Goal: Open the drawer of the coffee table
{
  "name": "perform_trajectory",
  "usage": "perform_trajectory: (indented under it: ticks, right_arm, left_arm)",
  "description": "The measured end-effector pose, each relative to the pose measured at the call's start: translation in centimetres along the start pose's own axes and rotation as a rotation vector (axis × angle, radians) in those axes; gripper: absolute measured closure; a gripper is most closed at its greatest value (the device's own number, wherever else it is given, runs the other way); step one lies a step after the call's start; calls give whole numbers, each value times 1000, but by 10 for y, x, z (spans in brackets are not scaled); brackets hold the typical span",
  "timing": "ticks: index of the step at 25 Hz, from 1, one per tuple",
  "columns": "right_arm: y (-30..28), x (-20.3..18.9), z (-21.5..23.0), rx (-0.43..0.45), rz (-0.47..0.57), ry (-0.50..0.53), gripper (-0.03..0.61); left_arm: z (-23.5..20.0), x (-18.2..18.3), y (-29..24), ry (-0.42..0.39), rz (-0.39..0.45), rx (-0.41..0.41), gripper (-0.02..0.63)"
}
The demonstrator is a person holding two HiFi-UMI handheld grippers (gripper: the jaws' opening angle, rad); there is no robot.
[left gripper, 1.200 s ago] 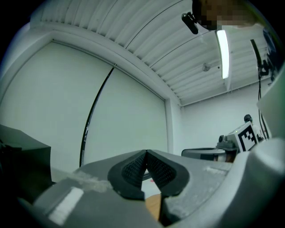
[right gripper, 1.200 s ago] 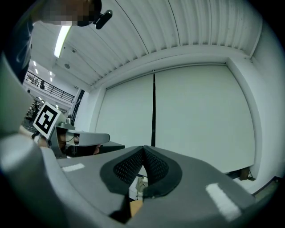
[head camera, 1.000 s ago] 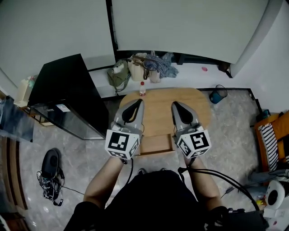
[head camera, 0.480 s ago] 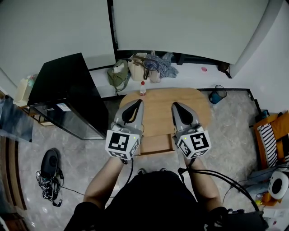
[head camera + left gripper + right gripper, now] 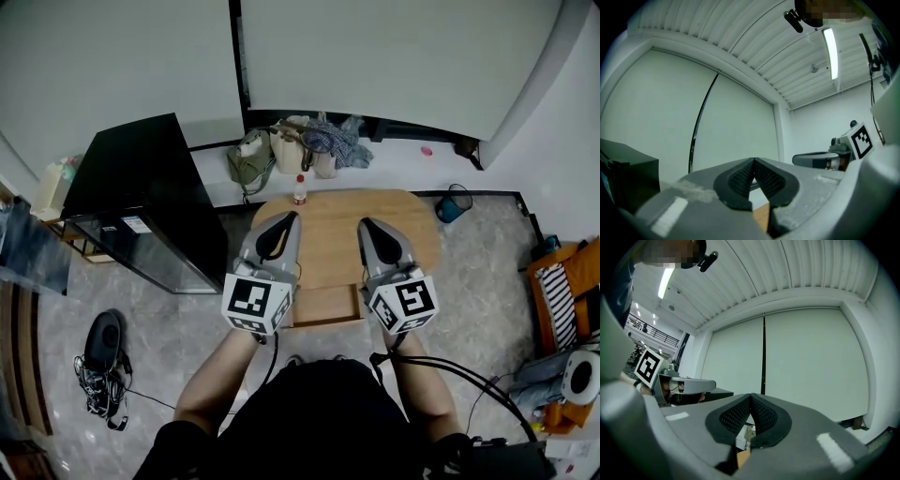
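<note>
The oval wooden coffee table (image 5: 337, 230) stands in front of me in the head view. Its drawer (image 5: 323, 304) juts out from the near side, between my two hands. My left gripper (image 5: 292, 217) hovers over the table's left part, shut and empty. My right gripper (image 5: 363, 225) hovers over the right part, also shut and empty. In the left gripper view the black pads (image 5: 740, 177) meet at the tip, with a sliver of table (image 5: 761, 219) below. The right gripper view shows its pads (image 5: 764, 417) pressed together the same way. Neither gripper touches the drawer.
A small red-capped bottle (image 5: 300, 190) stands at the table's far edge. Bags and cloth (image 5: 300, 142) lie against the wall behind. A black cabinet (image 5: 141, 202) is at the left, a blue bin (image 5: 454, 202) at the right, and a dark device with cables (image 5: 103, 345) on the floor.
The head view has shifted slightly, so the table and wall sit a little lower in the picture. Both grippers stay shut and in place.
</note>
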State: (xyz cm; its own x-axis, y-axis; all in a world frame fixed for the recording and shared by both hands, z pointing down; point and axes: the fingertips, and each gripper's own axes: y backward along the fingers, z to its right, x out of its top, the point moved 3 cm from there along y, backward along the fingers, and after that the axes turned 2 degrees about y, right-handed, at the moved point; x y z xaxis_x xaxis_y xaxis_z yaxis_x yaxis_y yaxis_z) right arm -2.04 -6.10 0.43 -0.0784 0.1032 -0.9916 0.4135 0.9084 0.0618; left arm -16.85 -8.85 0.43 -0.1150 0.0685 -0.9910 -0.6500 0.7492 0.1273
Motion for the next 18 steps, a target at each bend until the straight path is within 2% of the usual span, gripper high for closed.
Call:
perform_trajectory:
  ticks: [18]
  right_arm:
    - [0,-2,-1,15,-15,-8,580]
  left_arm:
    - [-2,-7,1,6,-25,8,612]
